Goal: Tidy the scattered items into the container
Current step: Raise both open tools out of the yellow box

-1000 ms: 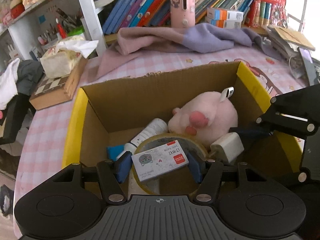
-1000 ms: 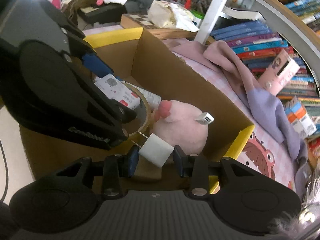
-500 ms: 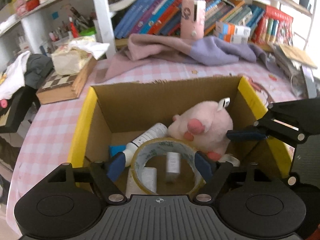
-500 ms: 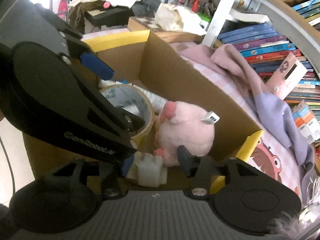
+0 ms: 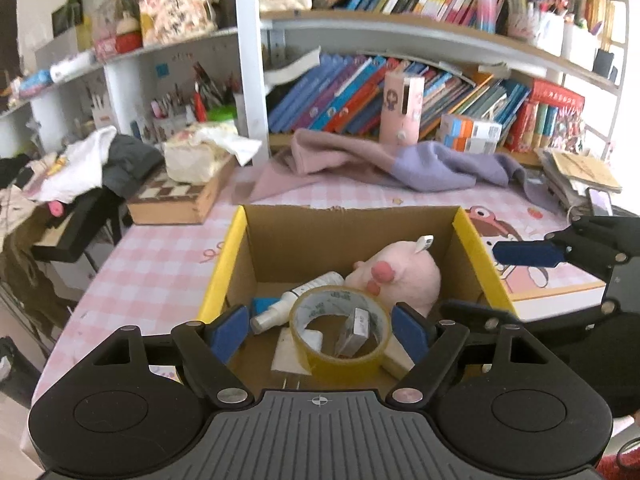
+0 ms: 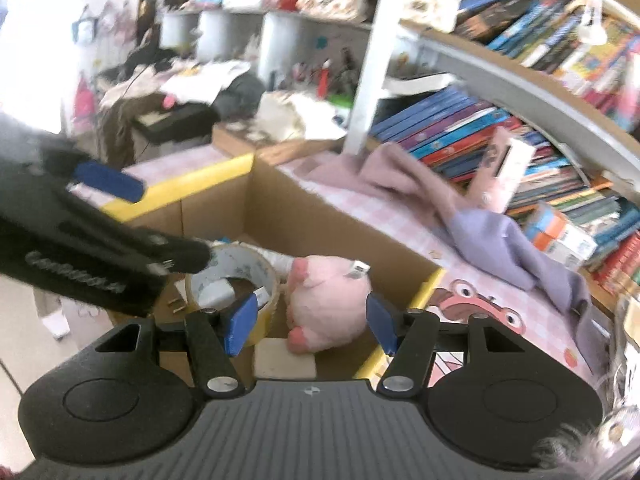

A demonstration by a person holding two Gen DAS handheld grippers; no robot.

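Note:
A cardboard box (image 5: 344, 228) with yellow flaps stands on the pink checked table. In it lie a pink plush toy (image 5: 404, 276), a roll of tape (image 5: 340, 332), a white bottle (image 5: 304, 296), a small card box (image 5: 354, 330) inside the roll and a white charger (image 5: 288, 354). My left gripper (image 5: 320, 330) is open and empty above the box's near edge. My right gripper (image 6: 308, 320) is open and empty above the box's right side; the plush (image 6: 328, 300), tape roll (image 6: 236, 280) and charger (image 6: 286, 358) show below it.
A purple-pink cloth (image 5: 384, 164), a chessboard case (image 5: 180, 196) with a tissue bag and a pink dispenser (image 5: 402, 108) lie behind the box, before bookshelves. A phone and papers (image 5: 580, 172) sit at the right. Clothes pile up at the left.
Both grippers opened and dropped their loads: the card box fell into the tape roll, the charger into the box. Both grippers have since risen and pulled back from the box.

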